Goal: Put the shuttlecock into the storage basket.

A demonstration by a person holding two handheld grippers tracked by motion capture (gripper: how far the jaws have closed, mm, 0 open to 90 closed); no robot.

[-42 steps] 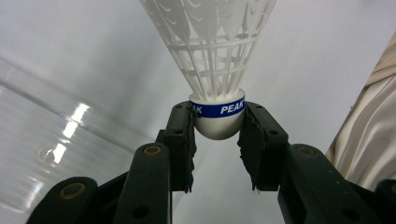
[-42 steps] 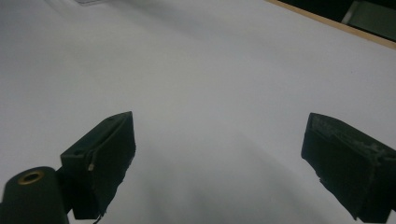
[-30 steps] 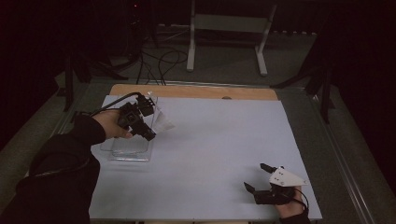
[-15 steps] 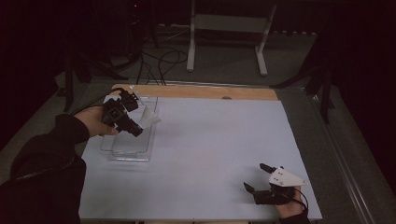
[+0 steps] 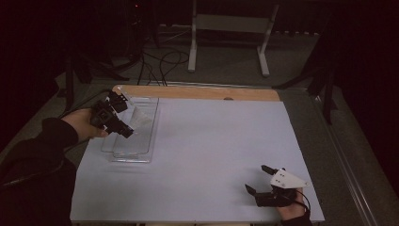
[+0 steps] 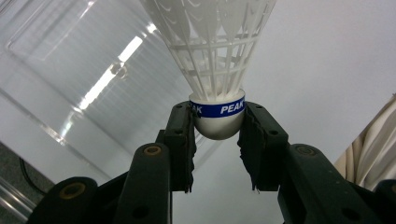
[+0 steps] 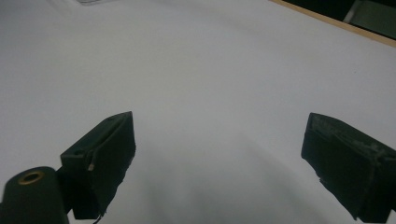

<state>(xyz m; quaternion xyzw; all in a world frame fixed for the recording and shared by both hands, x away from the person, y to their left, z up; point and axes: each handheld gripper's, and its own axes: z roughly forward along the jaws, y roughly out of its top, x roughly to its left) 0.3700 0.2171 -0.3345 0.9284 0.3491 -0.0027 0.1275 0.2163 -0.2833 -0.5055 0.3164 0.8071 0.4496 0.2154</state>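
Pale table [image 5: 211, 141] in dark room, L tongs [image 6: 217, 140] clamped on shuttlecock [image 6: 215, 70], R tongs [image 7: 219, 163] wide apart.

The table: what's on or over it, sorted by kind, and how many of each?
Shuttlecock: 1, white with a blue band, its cork clamped in the left hand-held gripper
Clear plastic tray: 1
Hand-held grippers: 2, counting the right hand-held gripper, which is open with nothing in it
Total: 4
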